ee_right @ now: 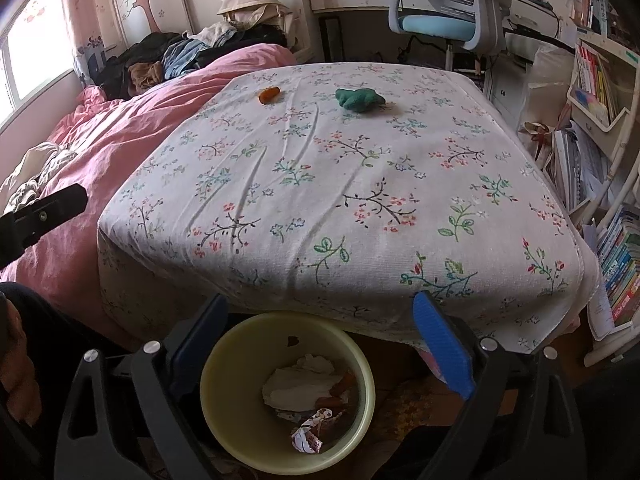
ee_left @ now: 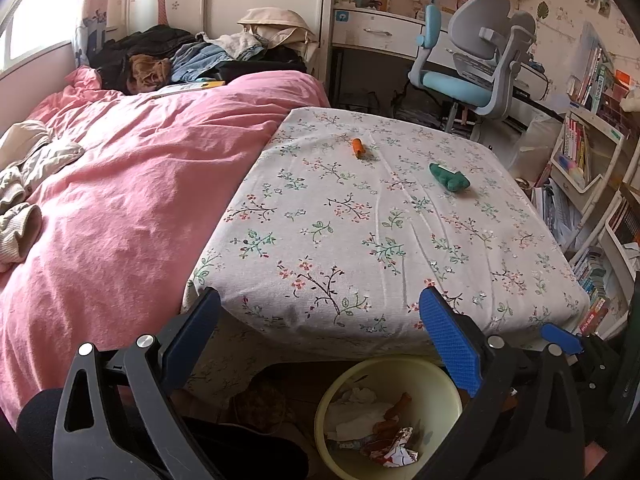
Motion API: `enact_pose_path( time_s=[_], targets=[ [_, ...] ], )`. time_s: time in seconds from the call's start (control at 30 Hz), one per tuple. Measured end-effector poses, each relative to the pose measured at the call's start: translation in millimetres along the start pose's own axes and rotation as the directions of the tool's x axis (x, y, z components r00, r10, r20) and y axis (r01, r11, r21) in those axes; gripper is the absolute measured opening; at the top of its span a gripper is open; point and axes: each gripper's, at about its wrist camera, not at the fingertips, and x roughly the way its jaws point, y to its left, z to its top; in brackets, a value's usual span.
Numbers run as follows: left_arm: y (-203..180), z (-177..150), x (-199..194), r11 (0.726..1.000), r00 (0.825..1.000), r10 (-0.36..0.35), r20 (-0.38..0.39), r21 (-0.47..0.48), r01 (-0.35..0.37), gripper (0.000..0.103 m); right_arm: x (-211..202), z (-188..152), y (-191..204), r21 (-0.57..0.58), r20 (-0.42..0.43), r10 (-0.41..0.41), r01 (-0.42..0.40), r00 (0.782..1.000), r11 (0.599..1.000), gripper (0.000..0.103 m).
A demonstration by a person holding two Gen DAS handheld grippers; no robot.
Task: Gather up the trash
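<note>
Both grippers point(ee_left: 320, 336) point(ee_right: 320, 336) gape empty above the bin point(ee_right: 224, 344); orange scrap point(ee_left: 358, 147), upper centre, may roll when pinched

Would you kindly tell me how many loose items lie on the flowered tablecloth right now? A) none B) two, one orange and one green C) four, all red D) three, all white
B: only an orange item and a green item lie on the tablecloth.

Pink bed point(ee_left: 132, 184), desk chair point(ee_left: 476, 60) (daylit window)
</note>
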Motion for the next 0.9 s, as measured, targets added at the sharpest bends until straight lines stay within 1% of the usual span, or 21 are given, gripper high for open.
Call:
enact_pose_path(
  time_s=[0.9],
  targets=[
    [1.1,0.7,-0.5,1.000,1.000,0.004,-0.001,-0.004,-0.004,0.096,1.6,-0.7,1.6,-0.013,-0.006,-0.016,0.016,1.000,1.000,0.091]
  ],
)
